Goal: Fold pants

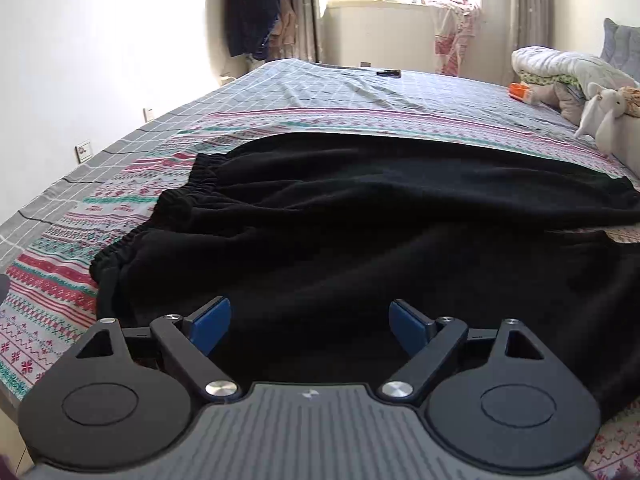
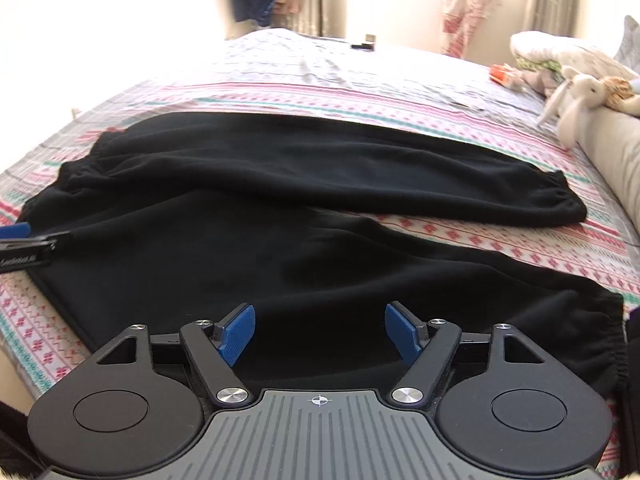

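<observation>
Black pants (image 1: 360, 220) lie spread across the patterned bed, with the elastic waistband (image 1: 176, 200) at the left and the two legs running right. My left gripper (image 1: 310, 312) hovers over the near side of the pants by the waist, open, with nothing between its blue pads (image 1: 210, 326). In the right wrist view the pants (image 2: 280, 240) show both legs apart, the far cuff (image 2: 560, 196) and the near cuff (image 2: 600, 340) at the right. My right gripper (image 2: 320, 316) is open over the near leg, holding nothing. The left gripper's fingertip (image 2: 16, 230) shows at the left edge.
The bedsheet (image 1: 60, 280) has red and green stripes, with a grey checked sheet (image 1: 320, 88) beyond. A folded quilt (image 1: 560, 64), a white plush toy (image 1: 600, 108) and an orange item (image 1: 520, 90) lie at the right. A small dark object (image 1: 388, 73) rests near the far edge.
</observation>
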Available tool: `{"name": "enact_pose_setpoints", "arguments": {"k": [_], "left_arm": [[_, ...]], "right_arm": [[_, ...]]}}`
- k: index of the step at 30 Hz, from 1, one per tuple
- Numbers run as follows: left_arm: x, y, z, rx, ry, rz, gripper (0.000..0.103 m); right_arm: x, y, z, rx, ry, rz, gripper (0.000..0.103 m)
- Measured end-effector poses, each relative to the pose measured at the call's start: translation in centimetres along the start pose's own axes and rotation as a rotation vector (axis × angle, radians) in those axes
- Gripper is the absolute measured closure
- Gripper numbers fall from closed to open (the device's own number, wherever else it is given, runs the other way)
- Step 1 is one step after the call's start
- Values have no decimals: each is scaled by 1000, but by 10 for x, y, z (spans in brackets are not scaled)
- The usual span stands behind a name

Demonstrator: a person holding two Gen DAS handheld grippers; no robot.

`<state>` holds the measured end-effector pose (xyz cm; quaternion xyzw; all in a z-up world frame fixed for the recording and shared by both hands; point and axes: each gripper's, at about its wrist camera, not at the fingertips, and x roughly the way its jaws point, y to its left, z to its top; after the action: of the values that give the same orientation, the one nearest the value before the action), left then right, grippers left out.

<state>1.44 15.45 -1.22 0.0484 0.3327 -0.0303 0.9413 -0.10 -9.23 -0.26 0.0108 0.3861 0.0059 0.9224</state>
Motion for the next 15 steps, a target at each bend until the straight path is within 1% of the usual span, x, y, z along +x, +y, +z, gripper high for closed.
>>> {"name": "enact_pose_setpoints", "arguments": {"k": [3,6,10,15], "left_arm": [[-6,-29,-4,63,-19,-107,0],[-10,-55,-10,132,-29,-207,0],[-12,-83,-17,217,-31,-303,0],[-15,-107,-21,299,-46,-406,0]], "right_arm": [[-3,-34,-5,77,9,-68,28],[-6,-73,-14,176,27,-116,28],[-8,-117,-31,296,51,-170,28],[-8,-160,-54,406,85,-220,28]]}}
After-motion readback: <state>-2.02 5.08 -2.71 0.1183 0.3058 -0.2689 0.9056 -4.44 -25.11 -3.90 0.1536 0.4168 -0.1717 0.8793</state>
